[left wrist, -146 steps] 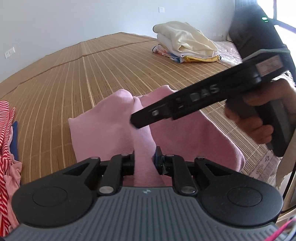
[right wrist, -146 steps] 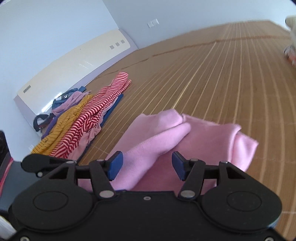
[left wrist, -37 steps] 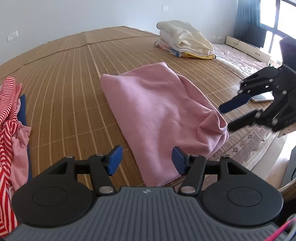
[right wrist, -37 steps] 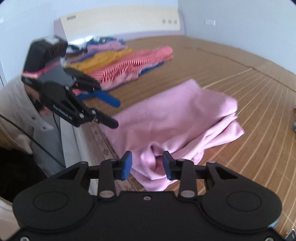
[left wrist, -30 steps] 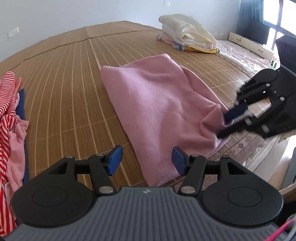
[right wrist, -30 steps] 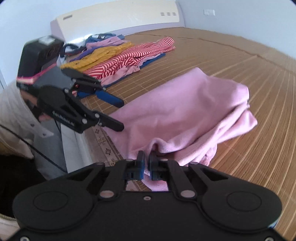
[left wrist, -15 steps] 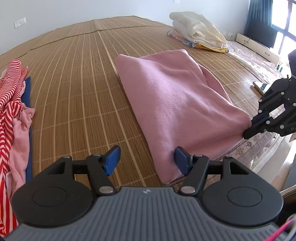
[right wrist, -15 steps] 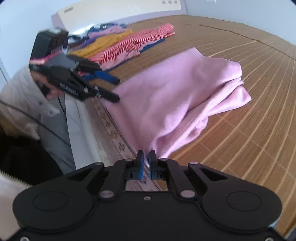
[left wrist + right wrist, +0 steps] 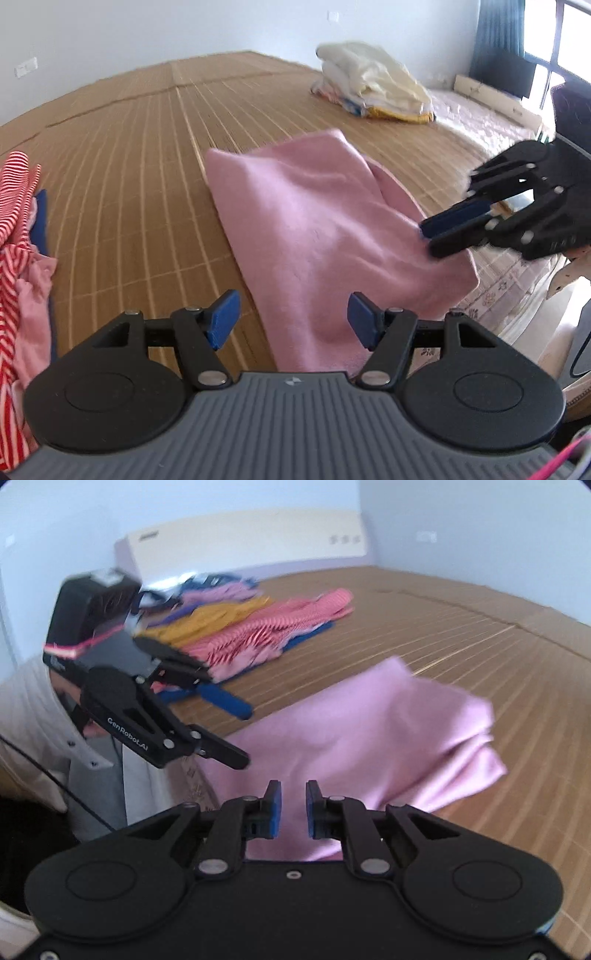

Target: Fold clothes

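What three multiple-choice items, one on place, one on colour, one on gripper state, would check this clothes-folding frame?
1. Where does the folded garment lie?
A. on the bamboo mat
B. on the cream stack
C. in a basket

2. What colour is it?
A. yellow
B. pink
C. striped red

3. How is the left gripper?
A. shut on cloth
B. open, holding nothing
C. out of view

Answers: 1 A, it rests flat on the bamboo mat, apart from the cream stack. 2 B, plain pink. 3 B, its blue pads stand wide apart above the garment's near edge.

Striped clothes pile point(image 9: 273, 635) blurred; cut off left-wrist.
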`<state>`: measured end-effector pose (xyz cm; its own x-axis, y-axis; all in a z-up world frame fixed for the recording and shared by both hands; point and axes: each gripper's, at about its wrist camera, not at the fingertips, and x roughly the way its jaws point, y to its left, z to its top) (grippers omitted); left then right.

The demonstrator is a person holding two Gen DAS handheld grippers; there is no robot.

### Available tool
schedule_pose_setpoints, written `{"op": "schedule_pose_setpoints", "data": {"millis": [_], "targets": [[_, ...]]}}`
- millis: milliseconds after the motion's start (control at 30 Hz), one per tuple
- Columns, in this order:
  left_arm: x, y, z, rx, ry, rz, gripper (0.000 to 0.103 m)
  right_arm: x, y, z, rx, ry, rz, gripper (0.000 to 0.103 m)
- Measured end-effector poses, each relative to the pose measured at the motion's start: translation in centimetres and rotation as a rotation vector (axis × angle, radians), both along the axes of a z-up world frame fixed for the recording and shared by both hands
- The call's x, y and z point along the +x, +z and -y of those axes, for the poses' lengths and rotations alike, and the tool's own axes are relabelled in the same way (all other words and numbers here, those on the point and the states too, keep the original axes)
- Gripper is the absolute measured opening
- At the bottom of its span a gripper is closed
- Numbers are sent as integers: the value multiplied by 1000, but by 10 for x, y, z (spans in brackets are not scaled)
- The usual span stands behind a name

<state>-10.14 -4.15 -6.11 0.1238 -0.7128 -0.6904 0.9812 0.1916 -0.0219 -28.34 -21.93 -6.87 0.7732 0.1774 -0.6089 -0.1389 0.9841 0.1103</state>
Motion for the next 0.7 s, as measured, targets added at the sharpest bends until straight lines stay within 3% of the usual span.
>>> {"op": "schedule_pose_setpoints", "data": {"millis": [133, 400, 567, 700], "targets": [[1, -15, 5, 52, 3, 3, 70, 5, -16, 10, -46, -55, -98, 12], [14, -18, -10, 57, 13, -39, 70, -4, -10, 27, 10, -141, -58, 4], [8, -10, -11, 46, 8, -6, 70, -11, 3, 14, -20, -92, 20, 15], [4, -11, -6, 46, -9, 0, 70, -6, -5, -1, -34, -15, -18, 15]]}}
